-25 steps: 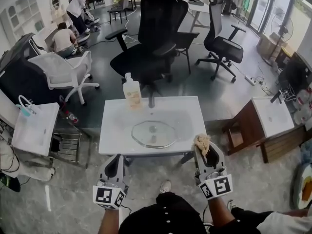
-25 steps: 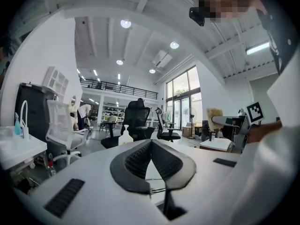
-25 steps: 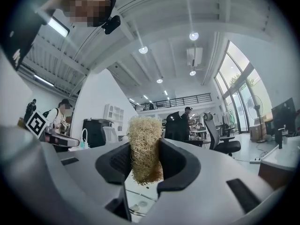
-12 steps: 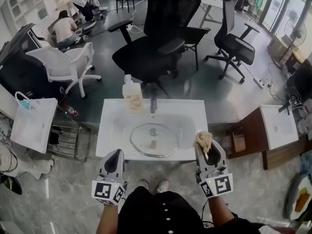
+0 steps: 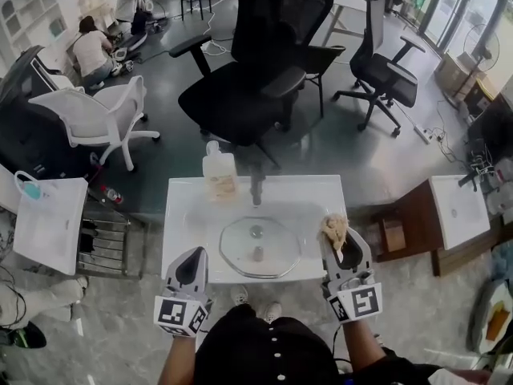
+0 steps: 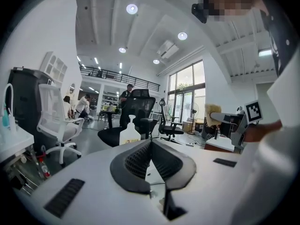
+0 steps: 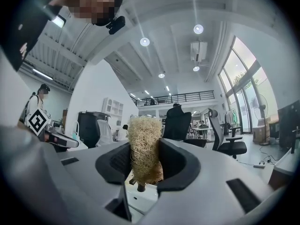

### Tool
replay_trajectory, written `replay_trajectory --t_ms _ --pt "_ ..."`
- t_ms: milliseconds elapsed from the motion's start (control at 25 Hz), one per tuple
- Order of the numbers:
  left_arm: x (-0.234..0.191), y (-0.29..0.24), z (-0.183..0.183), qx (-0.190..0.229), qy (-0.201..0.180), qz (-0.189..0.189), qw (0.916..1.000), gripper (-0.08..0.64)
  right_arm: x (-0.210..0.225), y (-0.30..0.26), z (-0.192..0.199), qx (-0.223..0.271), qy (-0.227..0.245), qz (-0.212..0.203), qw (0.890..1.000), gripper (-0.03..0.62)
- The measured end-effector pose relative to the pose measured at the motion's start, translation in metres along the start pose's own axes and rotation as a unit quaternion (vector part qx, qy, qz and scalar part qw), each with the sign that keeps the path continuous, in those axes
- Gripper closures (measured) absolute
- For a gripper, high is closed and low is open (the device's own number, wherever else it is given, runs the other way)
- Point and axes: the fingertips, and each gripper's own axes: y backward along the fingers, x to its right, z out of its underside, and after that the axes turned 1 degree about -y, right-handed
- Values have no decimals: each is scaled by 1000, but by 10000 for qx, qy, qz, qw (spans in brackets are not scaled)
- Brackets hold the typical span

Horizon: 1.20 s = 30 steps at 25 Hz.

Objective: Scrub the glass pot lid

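Glass lid (image 5: 258, 247) in white sink (image 5: 183, 243) — office chairs (image 5: 250, 87) behind

The glass pot lid (image 5: 258, 247), round and clear with a small centre knob, lies flat, knob up, in the basin of the white surface (image 5: 180, 215), near its front edge and midway between its side edges. The tan fibrous scrubber (image 5: 333, 229) stands pinched between the right gripper (image 5: 340, 245) fingers (image 7: 178, 161), over the front right corner

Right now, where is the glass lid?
In the head view, the lid lies flat in the middle of the white sink, just in front of the faucet, with the soap bottle behind it to the left.
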Motion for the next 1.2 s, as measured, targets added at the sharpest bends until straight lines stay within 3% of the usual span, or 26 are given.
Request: replay_trajectory --t_ms 360,800,1000,1200 --pt "-35 -32 21 -374 355 427 9978 535 -12 -38 9 -93 299 190 9993 440" --pt "-50 -55 124 -1640 1190 311 9788 535 -13 -63 66 -802 649 -231 9944 440" --pt "-50 -63 170 -2254 1655 271 9597 531 -19 -75 96 -961 777 -492 9911 440" --pt "-47 -84 210 -2745 2682 473 9222 393 -29 -81 157 -1587 1323 -1028 9730 440"
